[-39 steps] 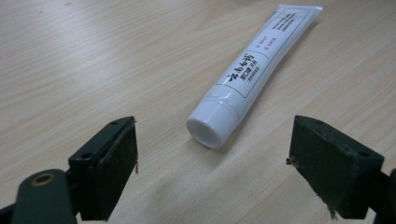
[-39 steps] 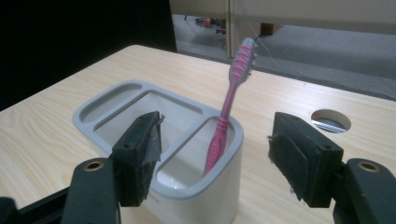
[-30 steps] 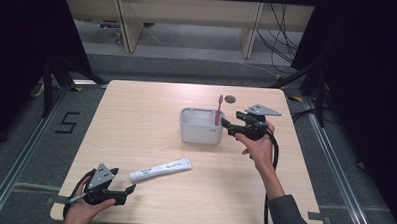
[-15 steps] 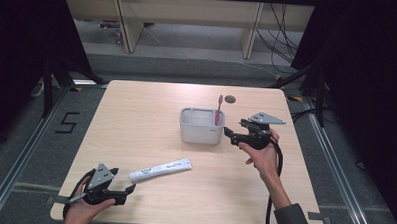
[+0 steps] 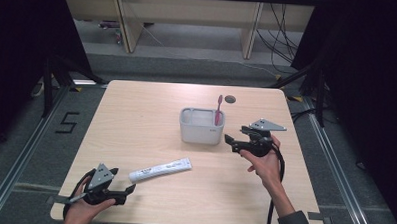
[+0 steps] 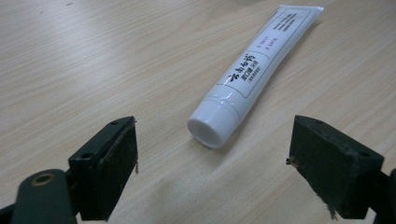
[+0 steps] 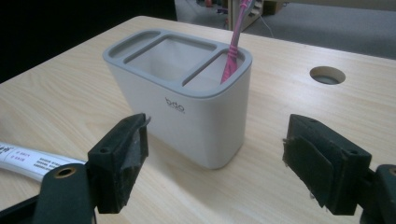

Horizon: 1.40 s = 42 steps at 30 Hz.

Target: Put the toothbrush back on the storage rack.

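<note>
Right gripper [image 5: 234, 143] hangs wide with nothing between its jaws, which I have just been opening, the grey holder [image 7: 187, 112] with its pink toothbrush [image 7: 233, 51] just ahead of it, while my left gripper [image 6: 212, 163] sits equally wide with the toothpaste tube [image 6: 252, 74] lying cap-first just ahead.

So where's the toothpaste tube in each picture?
High view: the toothpaste tube lies low and left of centre on the table.
Left gripper view: upper middle, cap toward the camera.
Right gripper view: its end peeks in at the lower left edge.
Shared landmark: the light wooden table.
</note>
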Motion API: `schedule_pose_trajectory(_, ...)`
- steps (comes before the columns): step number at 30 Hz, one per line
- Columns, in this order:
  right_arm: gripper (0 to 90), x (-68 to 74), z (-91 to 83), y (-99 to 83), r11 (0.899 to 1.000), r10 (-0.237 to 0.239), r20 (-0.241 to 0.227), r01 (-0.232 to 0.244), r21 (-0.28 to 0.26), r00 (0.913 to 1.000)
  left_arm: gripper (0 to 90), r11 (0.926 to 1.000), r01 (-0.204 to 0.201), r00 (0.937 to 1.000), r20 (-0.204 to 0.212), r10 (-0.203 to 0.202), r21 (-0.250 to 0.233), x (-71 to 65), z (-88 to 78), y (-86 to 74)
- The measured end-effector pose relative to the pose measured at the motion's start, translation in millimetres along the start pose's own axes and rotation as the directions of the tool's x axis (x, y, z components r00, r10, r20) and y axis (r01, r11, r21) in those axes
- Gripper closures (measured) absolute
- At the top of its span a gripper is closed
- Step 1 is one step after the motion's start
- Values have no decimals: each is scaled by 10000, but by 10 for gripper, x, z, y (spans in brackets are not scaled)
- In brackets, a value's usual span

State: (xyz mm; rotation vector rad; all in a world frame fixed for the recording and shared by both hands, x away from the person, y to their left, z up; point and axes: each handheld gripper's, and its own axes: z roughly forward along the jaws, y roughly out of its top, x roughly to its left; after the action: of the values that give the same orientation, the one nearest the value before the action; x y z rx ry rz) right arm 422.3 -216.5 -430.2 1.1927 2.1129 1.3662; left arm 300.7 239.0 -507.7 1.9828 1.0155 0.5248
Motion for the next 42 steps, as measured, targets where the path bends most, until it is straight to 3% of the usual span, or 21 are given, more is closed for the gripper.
schedule_pose_trajectory(2,225,12,-4,-12,10000,-9,-87,9,41,10000,151,10000,-29,10000,-18,29,44,7,-4,0)
schedule_pose_trajectory(4,225,3,-13,-38,9989,-460,58,460,-61,9989,151,10000,-82,10000,11,82,24,11,1,-2)
schedule_pose_trajectory(6,225,29,-23,-60,9998,-169,-66,169,42,9998,151,9999,-117,9999,13,117,103,12,-2,-2)
schedule_pose_trajectory(9,227,23,-28,-81,9992,-399,46,399,43,9992,151,10000,7,10000,-37,-7,29,-2,7,-3)
schedule_pose_trajectory(17,228,57,-61,-201,9995,-115,-89,117,301,9999,151,9999,-12,10000,-22,12,101,10,13,3)
schedule_pose_trajectory(18,228,40,-63,-213,9989,-369,-6,369,302,9993,151,10000,18,10000,-7,-18,75,6,18,3)
schedule_pose_trajectory(21,228,64,-70,-268,9989,-13,-106,18,472,9999,151,9999,-59,10000,21,59,101,9,21,4)
schedule_pose_trajectory(24,231,48,-94,-298,9985,-169,-126,175,521,9998,151,10000,36,10000,7,-36,79,7,20,6)
schedule_pose_trajectory(25,231,62,-98,-308,9984,77,-156,-68,566,9998,151,10000,31,10000,10,-31,84,8,21,8)
schedule_pose_trajectory(26,231,62,-98,-308,9984,77,-156,-68,566,9998,151,10000,31,10000,10,-31,84,8,21,8)
schedule_pose_trajectory(27,231,32,-104,-312,9981,-317,-69,321,521,9995,151,9996,-165,9999,28,165,235,23,11,11)
schedule_pose_trajectory(28,232,49,-102,-329,9984,-5,-102,11,557,9999,151,9996,-155,9999,20,155,240,25,12,10)
schedule_pose_trajectory(29,232,32,-105,-340,9981,-200,-89,205,577,9998,151,9999,106,9999,10,-106,11,10,30,6)
schedule_pose_trajectory(30,232,43,-105,-361,9984,-34,-95,39,573,9999,151,9999,56,10000,-23,-55,149,24,21,3)
schedule_pose_trajectory(33,232,23,-103,-384,9979,-288,-78,292,581,9996,151,9999,97,9999,-54,-96,128,29,24,3)
schedule_pose_trajectory(34,232,44,-94,-418,9970,93,-343,-66,774,9994,151,9996,-100,9999,-47,101,279,43,13,7)
schedule_pose_trajectory(35,232,71,-102,-435,9957,372,-249,-349,861,9990,151,9995,-114,9999,-48,115,296,43,12,9)
schedule_pose_trajectory(36,231,59,-97,-450,9965,81,-283,-57,838,9996,151,9999,51,10000,-80,-50,105,29,27,9)
schedule_pose_trajectory(38,229,81,-101,-463,9950,353,-330,-320,947,9988,151,9999,49,10000,-48,-48,121,30,27,9)
schedule_pose_trajectory(40,225,65,-113,-494,9954,-194,-258,218,935,9995,151,9995,-102,9999,-40,103,309,45,14,9)
schedule_pose_trajectory(42,221,72,-120,-512,9949,-187,-326,218,985,9993,151,9996,-40,10000,-44,42,272,46,13,10)
